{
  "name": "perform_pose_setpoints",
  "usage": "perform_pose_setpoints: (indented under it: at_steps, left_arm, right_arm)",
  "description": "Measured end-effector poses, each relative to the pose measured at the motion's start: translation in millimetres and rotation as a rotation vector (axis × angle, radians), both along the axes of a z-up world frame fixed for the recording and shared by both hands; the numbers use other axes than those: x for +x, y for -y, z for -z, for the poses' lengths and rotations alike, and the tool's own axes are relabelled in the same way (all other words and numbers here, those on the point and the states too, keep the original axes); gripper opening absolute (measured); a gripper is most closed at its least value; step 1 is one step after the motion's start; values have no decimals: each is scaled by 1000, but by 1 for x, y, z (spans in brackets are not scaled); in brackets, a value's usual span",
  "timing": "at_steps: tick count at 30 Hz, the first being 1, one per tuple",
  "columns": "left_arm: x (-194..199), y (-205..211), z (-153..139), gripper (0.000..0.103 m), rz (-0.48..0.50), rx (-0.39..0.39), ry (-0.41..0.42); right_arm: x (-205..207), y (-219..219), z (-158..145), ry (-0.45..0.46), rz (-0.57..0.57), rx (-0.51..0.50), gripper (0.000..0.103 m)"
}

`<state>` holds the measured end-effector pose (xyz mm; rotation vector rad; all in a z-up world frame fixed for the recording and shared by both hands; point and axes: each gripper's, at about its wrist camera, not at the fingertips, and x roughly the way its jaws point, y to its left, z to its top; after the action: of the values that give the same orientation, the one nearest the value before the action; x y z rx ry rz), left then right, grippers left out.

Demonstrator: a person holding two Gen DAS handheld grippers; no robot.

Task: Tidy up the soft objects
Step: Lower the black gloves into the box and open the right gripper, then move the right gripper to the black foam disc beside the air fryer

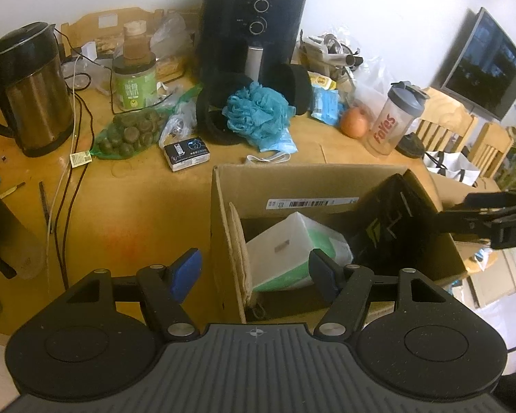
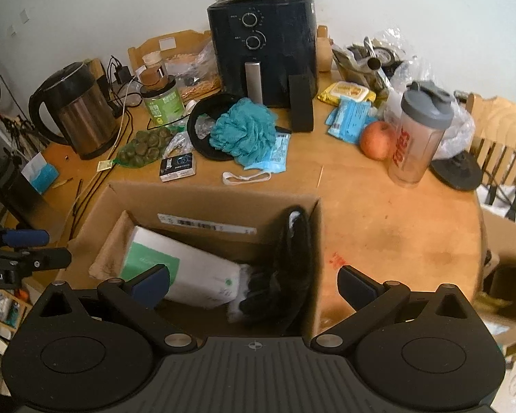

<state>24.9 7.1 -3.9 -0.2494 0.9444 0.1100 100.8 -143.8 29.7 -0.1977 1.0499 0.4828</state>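
Note:
An open cardboard box [image 1: 223,213] [image 2: 196,199] stands on the wooden table. In it lie a white and green soft pack [image 1: 285,247] [image 2: 182,268] and a black soft item [image 1: 392,227] [image 2: 289,261]. A teal bath pouf [image 1: 256,110] [image 2: 244,129] rests on a black round thing behind the box, with a blue packet [image 2: 275,155] and a white elastic band [image 2: 246,176] beside it. My left gripper [image 1: 256,272] is open and empty over the box's near left edge. My right gripper [image 2: 254,284] is open and empty over the box's near right corner.
A black air fryer [image 1: 251,27] [image 2: 261,44] stands at the back. A steel kettle [image 1: 27,93] [image 2: 75,110], green jar [image 1: 134,82], bag of green pieces [image 1: 127,134] and cables lie left. An apple [image 2: 376,139], shaker bottle [image 2: 416,134] and wet-wipe packs [image 2: 347,93] lie right. Chairs [image 2: 498,137] stand right.

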Motion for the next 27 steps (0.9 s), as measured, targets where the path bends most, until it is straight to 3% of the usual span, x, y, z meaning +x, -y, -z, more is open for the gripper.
perform_pose_setpoints:
  at_steps: [15, 27]
  left_arm:
    - [35, -3, -4, 68, -16, 11, -7]
    - [69, -2, -17, 68, -7, 14, 13]
  right_arm:
    - [74, 21, 3, 29, -55, -49, 103]
    - [146, 17, -2, 94, -70, 7, 103]
